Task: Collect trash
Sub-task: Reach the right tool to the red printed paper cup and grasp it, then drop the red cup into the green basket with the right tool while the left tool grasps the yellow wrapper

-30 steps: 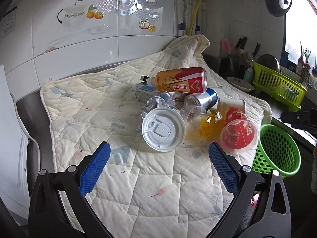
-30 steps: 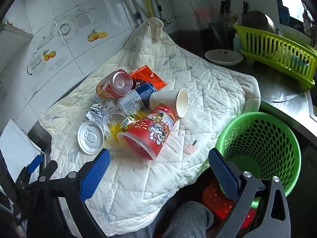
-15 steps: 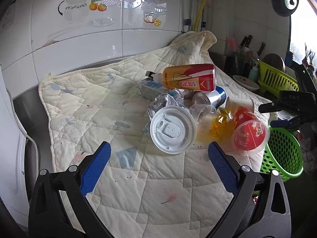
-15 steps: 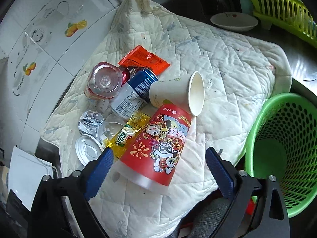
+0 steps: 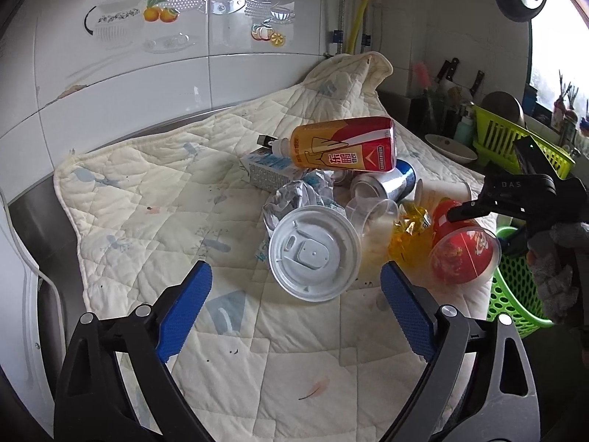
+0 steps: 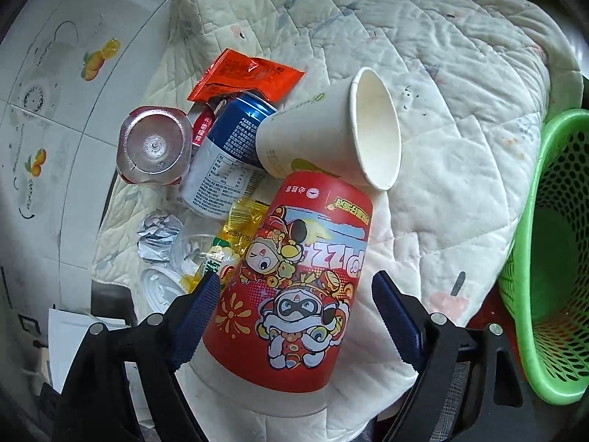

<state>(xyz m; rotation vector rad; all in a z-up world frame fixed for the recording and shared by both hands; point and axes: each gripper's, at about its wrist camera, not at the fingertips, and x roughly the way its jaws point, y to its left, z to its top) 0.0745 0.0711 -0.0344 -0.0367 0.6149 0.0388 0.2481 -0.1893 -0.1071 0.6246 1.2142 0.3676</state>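
Observation:
A pile of trash lies on a quilted cloth (image 5: 154, 199). A big red printed cup (image 6: 294, 280) lies on its side, also seen in the left wrist view (image 5: 464, 254). My right gripper (image 6: 294, 294) is open, its blue pads on either side of the red cup, not pressing it. Behind it lie a white paper cup (image 6: 331, 136), a blue can (image 6: 228, 154), an orange-red bottle (image 5: 346, 143), a red wrapper (image 6: 246, 73) and a yellow wrapper (image 5: 408, 228). My left gripper (image 5: 294, 309) is open and empty, in front of a white lid (image 5: 313, 254).
A green mesh basket (image 6: 552, 258) stands off the cloth's right edge, also in the left wrist view (image 5: 515, 294). A yellow-green dish rack (image 5: 515, 140), a plate (image 5: 449, 147) and knives are at the back right. Tiled wall behind.
My right gripper has moved down and forward onto the red cup, its pads now straddling it. My left gripper has shifted slightly closer to the pile.

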